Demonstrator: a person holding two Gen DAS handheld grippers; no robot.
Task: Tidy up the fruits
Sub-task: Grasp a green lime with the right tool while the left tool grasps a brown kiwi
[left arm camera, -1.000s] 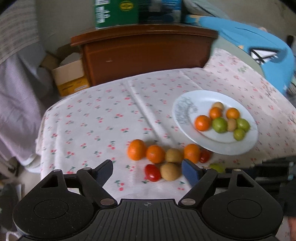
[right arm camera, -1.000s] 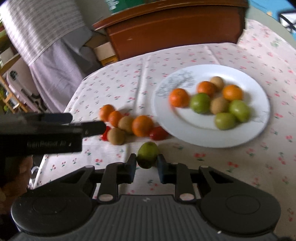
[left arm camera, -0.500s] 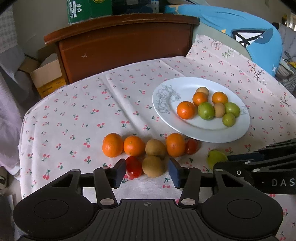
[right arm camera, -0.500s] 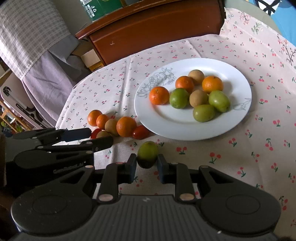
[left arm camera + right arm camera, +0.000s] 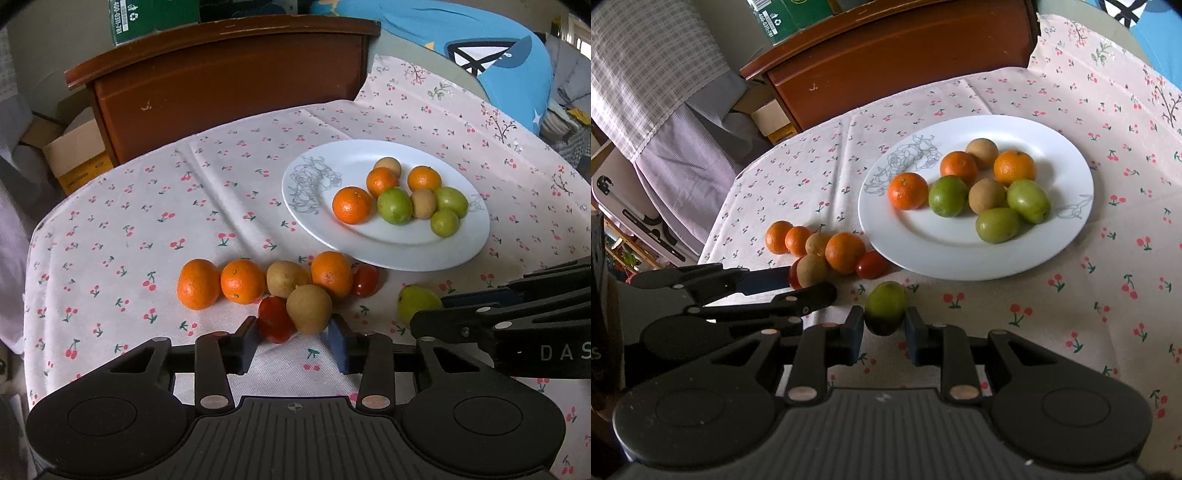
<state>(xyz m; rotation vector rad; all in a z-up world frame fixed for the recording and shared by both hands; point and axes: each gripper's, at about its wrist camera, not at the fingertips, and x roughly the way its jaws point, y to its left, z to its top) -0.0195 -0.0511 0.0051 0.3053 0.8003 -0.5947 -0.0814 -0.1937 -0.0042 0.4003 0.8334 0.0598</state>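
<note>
- A cherry-print tablecloth (image 5: 155, 206) covers the table, with a brown wooden cabinet (image 5: 229, 85) and a cardboard box (image 5: 74, 155) behind it.
- Loose fruit lies in a cluster on the cloth just beside the white plate (image 5: 476, 240): three oranges, two brown kiwis and two red tomatoes, most of them touching.
- The left gripper (image 5: 293, 338) is closing its jaws around the nearest pair, a brown kiwi (image 5: 309, 308) and a red tomato (image 5: 275, 319); both sit between the blue pads, and whether the pads press them yet cannot be told.
- The right gripper (image 5: 884, 328) is clamped on a green fruit (image 5: 885, 306), held low over the cloth in front of the plate.
- On the plate (image 5: 1082, 221) are three oranges, three green fruits and two brown kiwis, grouped toward its right half.
- A pale checked cloth (image 5: 657, 62) hangs at the far left of the right wrist view.
</note>
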